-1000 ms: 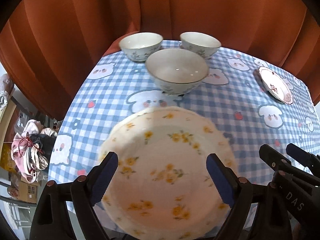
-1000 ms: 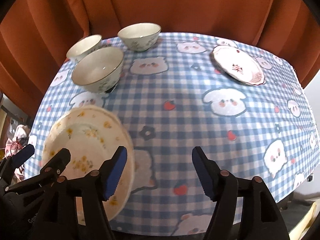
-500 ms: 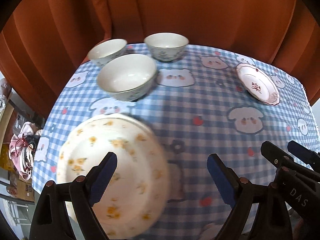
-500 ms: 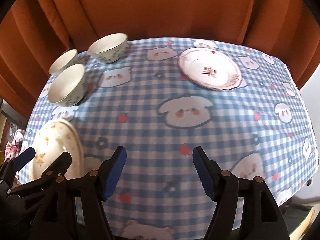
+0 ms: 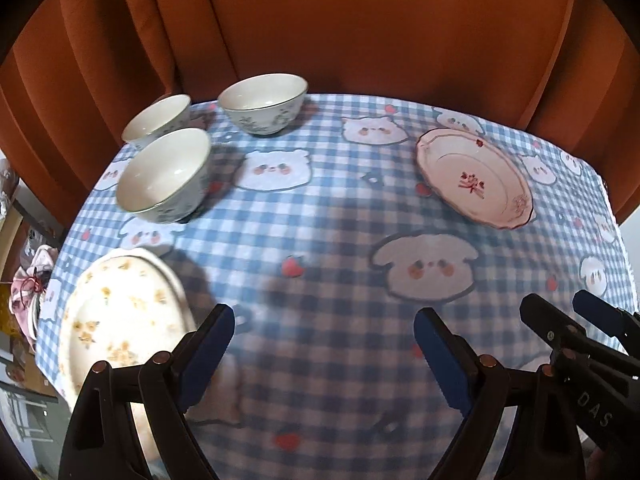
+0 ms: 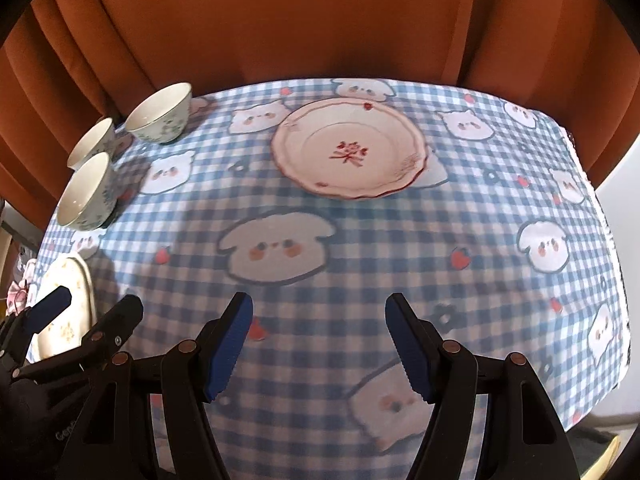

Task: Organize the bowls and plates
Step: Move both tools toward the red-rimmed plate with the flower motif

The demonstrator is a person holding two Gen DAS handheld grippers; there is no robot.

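Observation:
A pink plate with red markings [image 6: 348, 148] lies at the back of the checked tablecloth [image 6: 360, 248], straight ahead of my right gripper [image 6: 319, 344], which hangs open and empty above the cloth. The same pink plate [image 5: 474, 178] sits far right in the left wrist view. My left gripper [image 5: 324, 350] is open too, with nothing between its fingers. A white plate with yellow flowers [image 5: 120, 320] rests at the near left, just left of the left gripper. Three white bowls [image 5: 166, 176] [image 5: 262, 102] [image 5: 158, 120] cluster at the back left.
An orange curtain [image 6: 300, 20] hangs behind the table. The table's left edge drops off beside the flowered plate [image 6: 64, 304], with clutter on the floor below. The right gripper's fingers [image 5: 560, 332] show at the lower right of the left wrist view.
Both grippers have slid to the right across the table. The flowered plate has passed from between the left fingers to their left, and the pink plate now stands ahead of the right gripper.

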